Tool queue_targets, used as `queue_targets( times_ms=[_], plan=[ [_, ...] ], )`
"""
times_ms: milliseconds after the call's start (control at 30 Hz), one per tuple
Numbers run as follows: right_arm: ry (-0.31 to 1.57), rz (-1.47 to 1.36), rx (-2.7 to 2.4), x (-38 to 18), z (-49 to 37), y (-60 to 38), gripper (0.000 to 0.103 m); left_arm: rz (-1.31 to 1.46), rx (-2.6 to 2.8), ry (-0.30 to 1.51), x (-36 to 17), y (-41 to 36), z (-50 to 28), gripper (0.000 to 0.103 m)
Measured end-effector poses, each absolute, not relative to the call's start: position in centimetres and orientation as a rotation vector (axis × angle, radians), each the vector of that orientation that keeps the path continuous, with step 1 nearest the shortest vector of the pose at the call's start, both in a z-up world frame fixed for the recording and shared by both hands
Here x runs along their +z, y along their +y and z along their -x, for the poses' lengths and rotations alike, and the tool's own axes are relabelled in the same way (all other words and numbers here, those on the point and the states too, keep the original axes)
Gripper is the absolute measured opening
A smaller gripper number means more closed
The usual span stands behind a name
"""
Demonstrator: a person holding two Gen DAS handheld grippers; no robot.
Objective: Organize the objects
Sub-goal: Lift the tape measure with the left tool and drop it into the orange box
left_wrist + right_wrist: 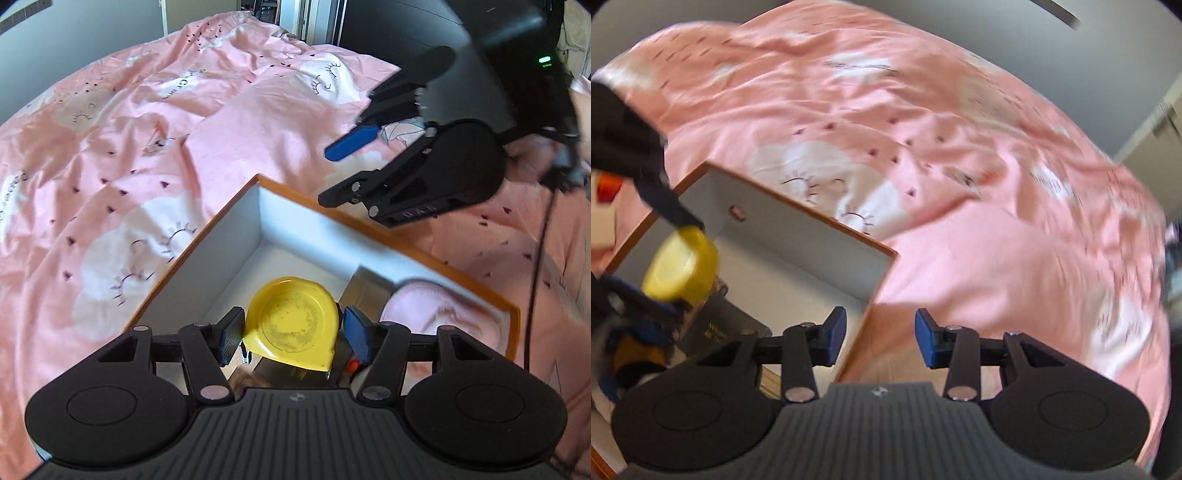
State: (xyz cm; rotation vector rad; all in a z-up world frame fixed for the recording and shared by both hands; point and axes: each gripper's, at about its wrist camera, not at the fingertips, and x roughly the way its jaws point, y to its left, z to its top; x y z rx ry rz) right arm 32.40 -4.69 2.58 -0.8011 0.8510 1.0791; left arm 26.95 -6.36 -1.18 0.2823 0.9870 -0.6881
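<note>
My left gripper (291, 338) is shut on a yellow tape measure (291, 325) and holds it over the inside of an open box (280, 221) with orange edges and white walls, lying on the bed. The tape measure (679, 267) also shows at the left of the right wrist view, above the box (798, 225). My right gripper (880, 338) is open and empty, over the box's near corner. It shows in the left wrist view (340, 173) above the box's far wall. A shiny mirror-like item (369, 291) lies in the box.
A rumpled pink duvet (129, 147) with white cloud faces covers the bed around the box; it also fills the right wrist view (960, 184). A black cable (539, 258) hangs at the right. Grey walls and a doorway lie beyond the bed.
</note>
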Motion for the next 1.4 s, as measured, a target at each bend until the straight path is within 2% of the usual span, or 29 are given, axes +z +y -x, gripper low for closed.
queue_targets(
  times_ms=[267, 700, 1000, 1400],
  plan=[
    [0.886, 0.669, 1.020, 0.1, -33.0, -5.9, 0.042, -0.296, -0.698, 1.082, -6.5, -12.0, -32.2, 0.068],
    [0.839, 0.588, 1.027, -0.6, -33.9, -5.6, 0.043, -0.388, -0.744, 1.209, -11.3, -13.1, -35.0, 0.068],
    [0.823, 0.596, 1.016, -0.6, -33.9, -5.7, 0.049, -0.327, -0.755, 1.276, -12.5, -13.1, -34.9, 0.068],
    [0.821, 0.600, 1.006, -0.6, -33.9, -5.8, 0.049, -0.148, -0.756, 1.286, -12.4, -10.8, -34.1, 0.065]
  ],
)
